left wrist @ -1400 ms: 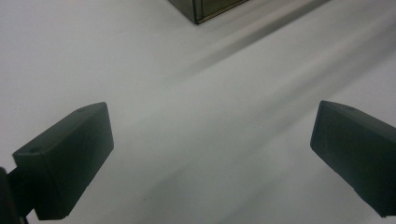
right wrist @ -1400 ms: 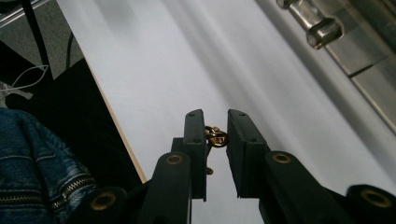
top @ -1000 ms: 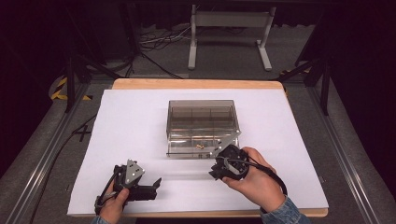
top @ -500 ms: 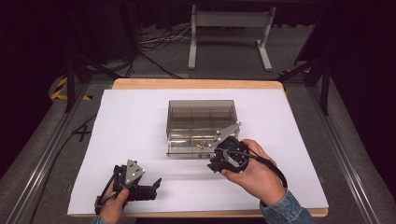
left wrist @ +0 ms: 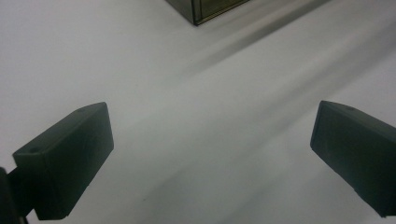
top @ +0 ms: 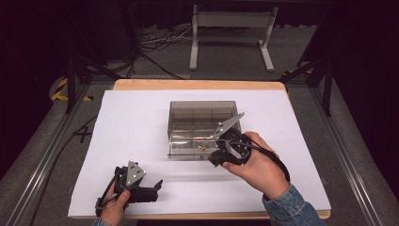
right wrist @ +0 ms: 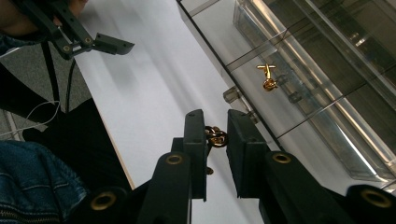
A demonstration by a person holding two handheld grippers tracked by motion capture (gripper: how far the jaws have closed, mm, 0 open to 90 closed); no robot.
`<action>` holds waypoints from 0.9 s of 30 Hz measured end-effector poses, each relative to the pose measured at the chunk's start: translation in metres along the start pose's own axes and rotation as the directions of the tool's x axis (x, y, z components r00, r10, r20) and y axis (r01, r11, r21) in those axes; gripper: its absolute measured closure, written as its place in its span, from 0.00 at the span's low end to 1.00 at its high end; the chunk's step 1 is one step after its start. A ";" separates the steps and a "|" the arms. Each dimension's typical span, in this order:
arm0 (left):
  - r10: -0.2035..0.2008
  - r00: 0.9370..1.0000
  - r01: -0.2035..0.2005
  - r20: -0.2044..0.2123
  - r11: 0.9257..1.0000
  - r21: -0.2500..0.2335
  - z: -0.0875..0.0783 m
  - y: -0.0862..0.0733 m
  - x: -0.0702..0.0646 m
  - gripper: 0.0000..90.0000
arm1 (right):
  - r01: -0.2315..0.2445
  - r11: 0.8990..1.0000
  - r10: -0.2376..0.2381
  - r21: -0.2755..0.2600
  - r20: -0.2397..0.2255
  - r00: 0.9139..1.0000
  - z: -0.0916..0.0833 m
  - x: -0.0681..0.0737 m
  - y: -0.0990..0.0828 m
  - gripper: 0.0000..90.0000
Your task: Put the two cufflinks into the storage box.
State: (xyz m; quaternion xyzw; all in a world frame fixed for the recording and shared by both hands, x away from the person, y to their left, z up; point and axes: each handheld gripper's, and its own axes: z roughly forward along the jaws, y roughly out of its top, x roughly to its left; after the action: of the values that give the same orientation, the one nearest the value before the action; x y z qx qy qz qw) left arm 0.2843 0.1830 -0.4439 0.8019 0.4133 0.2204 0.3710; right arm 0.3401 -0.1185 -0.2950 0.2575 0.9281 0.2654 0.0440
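A small gold piece (right wrist: 216, 137) is pinched between the tips of my right gripper (right wrist: 215, 122), which is shut on it. In the high view my right gripper (top: 214, 159) hovers at the near front edge of a smoky clear compartment box (top: 188, 113). Another gold piece (right wrist: 267, 77) lies inside a front compartment of the box (right wrist: 327, 70), also visible from above as a gold piece (top: 201, 147). My left gripper (top: 157, 187) rests low over the white sheet at the near left. Its jaws stand wide apart with nothing between them, left gripper (left wrist: 212, 154).
A white sheet (top: 141, 127) covers the wooden table (top: 197, 84). The box corner (left wrist: 205, 7) shows far ahead of the left jaws. Metal rails run along both table sides, and a stand (top: 230, 28) sits on the floor behind.
My right gripper has risen and moved slightly away from the near edge toward the box front, still shut on the gold piece. The left gripper has stayed put.
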 end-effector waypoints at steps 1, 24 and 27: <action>0.000 1.000 0.000 0.000 1.000 -0.001 0.000 0.000 0.000 0.00 | -0.004 1.000 0.004 0.000 0.003 1.000 -0.001 -0.001 0.001 0.86; 0.000 1.000 0.000 0.002 1.000 -0.003 0.000 0.000 0.000 0.00 | -0.030 0.999 0.029 0.023 0.033 0.999 -0.002 -0.031 0.029 0.86; 0.001 1.000 -0.001 0.003 1.000 -0.006 0.000 0.000 0.001 0.00 | -0.038 0.999 0.038 0.019 0.034 0.999 -0.002 -0.036 0.032 0.86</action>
State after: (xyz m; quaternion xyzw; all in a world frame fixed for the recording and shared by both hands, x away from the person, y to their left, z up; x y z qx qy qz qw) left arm 0.2845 0.1836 -0.4437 0.8014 0.4117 0.2205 0.3738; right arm 0.3855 -0.1144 -0.2784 0.2800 0.9247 0.2526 0.0521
